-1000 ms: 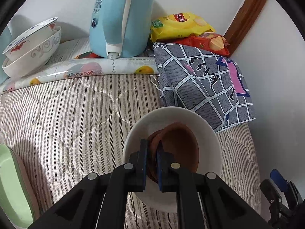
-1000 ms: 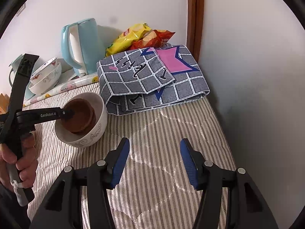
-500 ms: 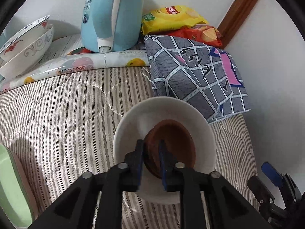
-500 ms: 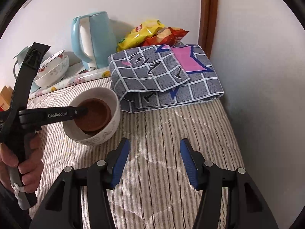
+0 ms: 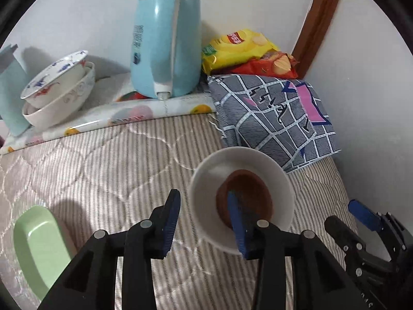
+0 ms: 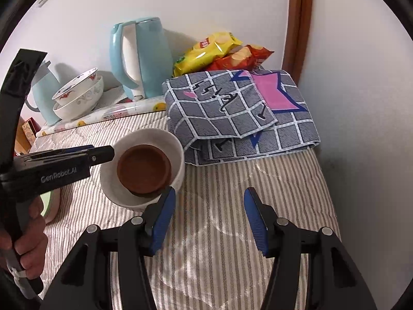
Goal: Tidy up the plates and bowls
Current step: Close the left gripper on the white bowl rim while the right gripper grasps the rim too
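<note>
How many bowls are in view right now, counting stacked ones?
4: a brown bowl nested in the white bowl on the striped quilt, and two patterned bowls stacked beside the blue kettle. More could be hidden inside that stack.

A white bowl (image 5: 241, 170) sat upright on the striped bedding just ahead of the left gripper (image 5: 204, 222), whose spread fingers straddled its near rim, one outside, one inside. Nested within it was a small brown bowl (image 5: 245, 197), slightly tilted. Well beyond the left gripper, to its far left, two patterned white bowls (image 5: 58, 93) stood stacked and leaning. A pale green plate (image 5: 36, 245) lay close by its left side.
</note>
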{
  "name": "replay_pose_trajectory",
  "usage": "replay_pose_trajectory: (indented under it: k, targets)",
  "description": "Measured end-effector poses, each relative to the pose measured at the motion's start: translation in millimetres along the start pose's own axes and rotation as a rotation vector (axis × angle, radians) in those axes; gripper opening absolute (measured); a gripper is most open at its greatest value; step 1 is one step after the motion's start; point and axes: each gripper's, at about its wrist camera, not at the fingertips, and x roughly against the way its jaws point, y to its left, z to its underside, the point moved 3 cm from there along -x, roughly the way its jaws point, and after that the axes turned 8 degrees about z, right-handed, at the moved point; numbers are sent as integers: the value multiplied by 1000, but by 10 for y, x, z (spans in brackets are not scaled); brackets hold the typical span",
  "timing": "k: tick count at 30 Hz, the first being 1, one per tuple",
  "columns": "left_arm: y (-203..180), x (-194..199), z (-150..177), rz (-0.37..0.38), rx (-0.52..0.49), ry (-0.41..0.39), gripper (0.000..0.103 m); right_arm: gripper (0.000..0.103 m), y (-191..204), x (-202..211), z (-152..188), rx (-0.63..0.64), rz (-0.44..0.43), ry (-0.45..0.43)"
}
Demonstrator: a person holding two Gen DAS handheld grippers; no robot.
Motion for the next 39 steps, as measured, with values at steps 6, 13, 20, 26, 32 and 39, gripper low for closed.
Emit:
replay_pose_trajectory:
  k: [6, 13, 20, 26, 32, 39]
  targets:
    - [96, 54, 40, -30, 9, 0, 37, 55, 60, -46, -50, -7, -5, 4]
    - [198, 35, 57, -35, 22, 13, 37, 55, 93, -113, -104, -23, 4, 10]
    - [203, -111, 50, -9, 21, 53, 37, 55, 184, -310, -161, -27, -29, 62]
    - [161, -274, 43, -24, 1, 94, 37, 45, 272, -536, -172, -8, -30, 103]
    - [188, -401, 34, -47, -1, 125, 37, 38, 325, -712, -179, 9, -7, 143]
    - [205, -531, 52, -59, -4, 148, 37, 34, 347, -849, -173, 19, 5, 185]
